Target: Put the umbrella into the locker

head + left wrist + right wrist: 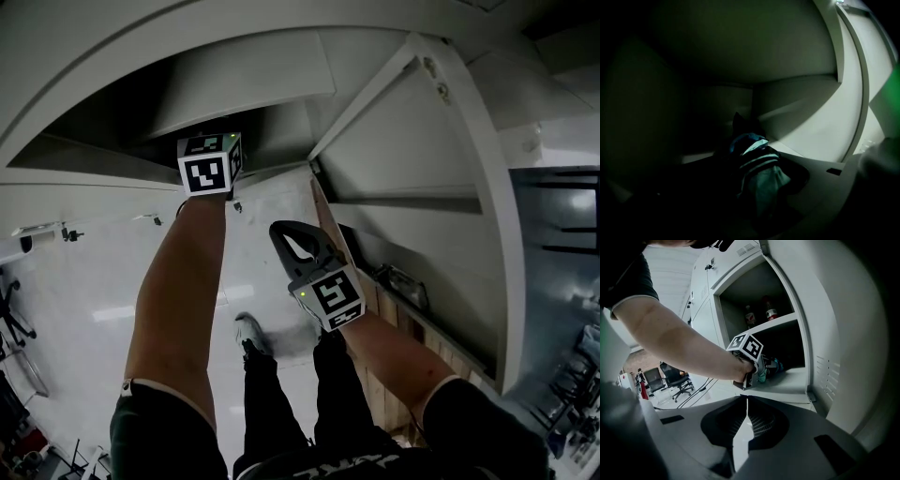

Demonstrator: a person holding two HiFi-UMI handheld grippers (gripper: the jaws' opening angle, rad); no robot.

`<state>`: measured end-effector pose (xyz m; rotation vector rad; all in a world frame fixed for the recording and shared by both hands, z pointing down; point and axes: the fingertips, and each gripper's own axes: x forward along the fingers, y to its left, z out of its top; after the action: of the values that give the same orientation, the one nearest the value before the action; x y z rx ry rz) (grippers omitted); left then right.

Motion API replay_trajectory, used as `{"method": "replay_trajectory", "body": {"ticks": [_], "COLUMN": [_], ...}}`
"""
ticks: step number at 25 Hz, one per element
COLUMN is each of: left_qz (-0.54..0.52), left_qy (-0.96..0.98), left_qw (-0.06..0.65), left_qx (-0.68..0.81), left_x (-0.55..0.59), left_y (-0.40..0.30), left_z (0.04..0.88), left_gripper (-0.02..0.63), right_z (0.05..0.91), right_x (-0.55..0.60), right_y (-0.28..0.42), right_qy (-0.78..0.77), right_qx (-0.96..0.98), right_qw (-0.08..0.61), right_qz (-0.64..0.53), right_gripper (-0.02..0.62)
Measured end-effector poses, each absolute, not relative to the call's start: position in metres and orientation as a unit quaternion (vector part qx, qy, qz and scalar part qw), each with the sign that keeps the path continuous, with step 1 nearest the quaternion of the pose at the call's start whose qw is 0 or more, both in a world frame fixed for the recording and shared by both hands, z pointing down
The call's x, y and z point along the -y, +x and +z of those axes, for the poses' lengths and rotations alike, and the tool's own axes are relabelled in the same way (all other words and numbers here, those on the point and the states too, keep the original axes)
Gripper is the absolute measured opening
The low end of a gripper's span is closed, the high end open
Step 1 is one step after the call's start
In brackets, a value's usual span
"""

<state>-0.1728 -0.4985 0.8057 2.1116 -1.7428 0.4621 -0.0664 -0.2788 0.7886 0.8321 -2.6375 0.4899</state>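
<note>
Your left forearm (pixel 684 341) stretches to the locker (pixel 787 383). Your left gripper (pixel 761 370) sits at the mouth of the locker's lower compartment, jaws pinching the folded umbrella (pixel 759 171). The umbrella is teal with pale stripes. It sticks out ahead of the jaws into that compartment, tip toward the locker's back corner. Can't tell if it touches the compartment floor. Two bottles (pixel 769 310) stand on the locker shelf above. Your right gripper (pixel 746 401) hangs low in front of the locker, outside it, jaws pressed together, nothing between them. The locker door (pixel 834 357) stands open on the compartment's right.
</note>
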Motion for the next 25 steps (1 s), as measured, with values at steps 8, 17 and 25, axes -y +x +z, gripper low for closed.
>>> {"method": "replay_trajectory", "body": {"ticks": [8, 17, 25], "left_qz": [0.175, 0.165, 0.144], "left_qy": [0.751, 0.75, 0.768], "left_qw": [0.167, 0.161, 0.194], "left_qx": [0.614, 0.62, 0.593], "left_x": [0.505, 0.506, 0.504], "left_y": [-0.175, -0.178, -0.168], "left_z": [0.811, 0.817, 0.817], "left_gripper": [0.21, 0.215, 0.3], "right_z": [0.798, 0.802, 0.799], "right_x": [0.276, 0.268, 0.263], "right_y": [-0.069, -0.074, -0.078], "right_qy": [0.291, 0.282, 0.278], "right_qx": [0.924, 0.924, 0.925], "right_qw": [0.17, 0.175, 0.174], "right_qz": [0.183, 0.193, 0.191], "right_gripper": [0.035, 0.035, 0.035]}}
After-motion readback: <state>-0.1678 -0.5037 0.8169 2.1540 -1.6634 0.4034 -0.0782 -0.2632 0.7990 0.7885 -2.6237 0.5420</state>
